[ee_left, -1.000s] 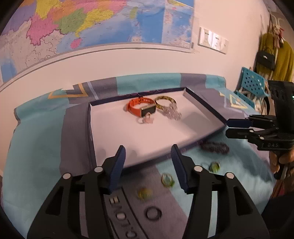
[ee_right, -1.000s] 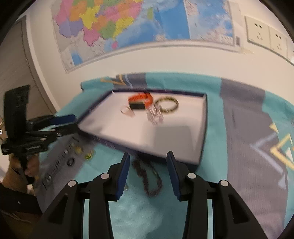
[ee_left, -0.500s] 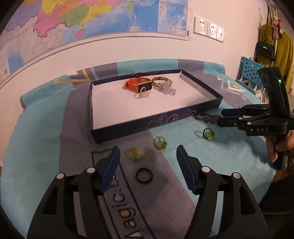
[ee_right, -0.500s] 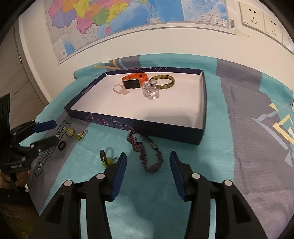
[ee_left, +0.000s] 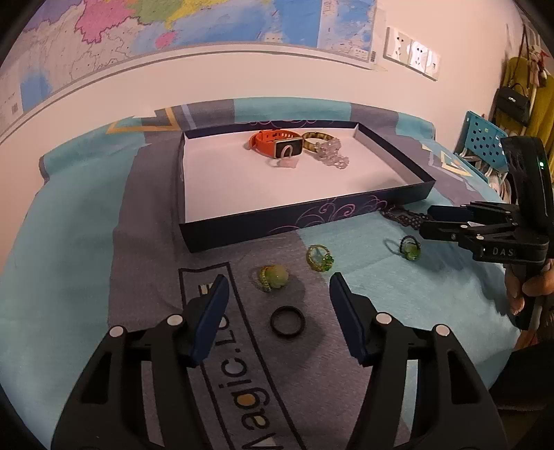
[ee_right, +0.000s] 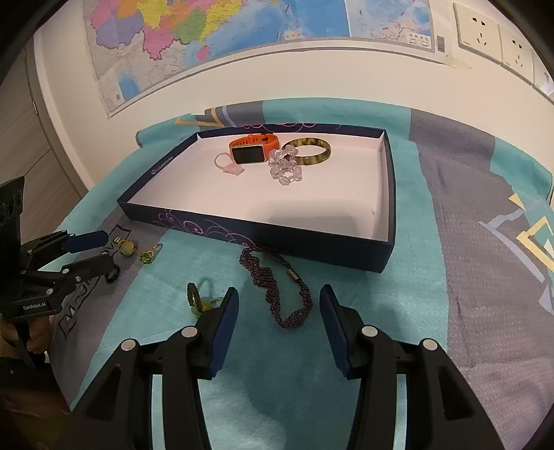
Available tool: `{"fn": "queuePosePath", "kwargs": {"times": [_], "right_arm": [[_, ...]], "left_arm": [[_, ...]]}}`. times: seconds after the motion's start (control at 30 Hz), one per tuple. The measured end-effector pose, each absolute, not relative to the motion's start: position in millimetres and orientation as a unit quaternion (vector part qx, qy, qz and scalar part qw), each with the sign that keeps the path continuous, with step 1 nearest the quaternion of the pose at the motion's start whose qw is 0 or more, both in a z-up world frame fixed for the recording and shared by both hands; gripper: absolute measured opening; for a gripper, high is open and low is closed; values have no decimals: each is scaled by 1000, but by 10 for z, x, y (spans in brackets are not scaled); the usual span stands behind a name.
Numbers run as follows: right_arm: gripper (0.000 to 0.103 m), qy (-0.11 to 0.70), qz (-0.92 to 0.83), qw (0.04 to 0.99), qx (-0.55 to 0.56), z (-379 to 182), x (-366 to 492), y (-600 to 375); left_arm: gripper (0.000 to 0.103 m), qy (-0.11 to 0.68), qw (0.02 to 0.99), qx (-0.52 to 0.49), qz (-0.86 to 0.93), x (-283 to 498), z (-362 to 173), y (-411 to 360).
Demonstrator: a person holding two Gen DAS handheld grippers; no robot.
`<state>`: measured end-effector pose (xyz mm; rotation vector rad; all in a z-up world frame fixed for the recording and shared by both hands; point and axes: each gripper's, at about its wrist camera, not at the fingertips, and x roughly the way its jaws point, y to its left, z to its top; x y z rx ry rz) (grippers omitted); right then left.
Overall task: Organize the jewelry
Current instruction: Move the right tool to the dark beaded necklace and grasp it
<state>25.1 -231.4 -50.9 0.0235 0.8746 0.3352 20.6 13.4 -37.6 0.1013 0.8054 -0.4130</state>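
My left gripper [ee_left: 278, 285] hovers over the cloth, its jaws closing with nothing pressed between them. A black ring [ee_left: 287, 321] lies between its fingers, and a green stone ring [ee_left: 273, 277] and a green bead ring [ee_left: 320, 258] lie just ahead. A third green ring [ee_left: 409, 248] lies to the right, under my right gripper [ee_left: 427, 218]. My right gripper [ee_right: 278, 294] stands open over a dark bead necklace [ee_right: 273, 287]. The navy box [ee_left: 311, 214] holds an orange watch [ee_left: 266, 140], a bangle [ee_right: 313, 150], a crystal bracelet [ee_right: 285, 168] and a pink ring [ee_right: 226, 166].
A teal and grey cloth [ee_right: 450, 242] covers the table. A map [ee_right: 207, 31] and wall sockets [ee_right: 481, 31] are on the wall behind. A blue crate [ee_left: 484, 138] and hanging bags [ee_left: 516, 100] stand at the far right.
My left gripper drew back from the box and sank toward the loose rings. My right gripper's fingers spread a little, and the necklace now lies between them.
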Motion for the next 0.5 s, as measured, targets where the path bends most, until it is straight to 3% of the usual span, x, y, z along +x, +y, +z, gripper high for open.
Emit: {"fn": "queuePosePath", "kwargs": {"times": [0.33,0.5], "right_arm": [[46,429,157,889,-8,-540,344,-2254],[35,429,145,891,-42,-542,333,-2180]], "left_arm": [[59,394,896,44,-199,232,-395,131],[58,397,895,40,-199,242,-402,141]]}}
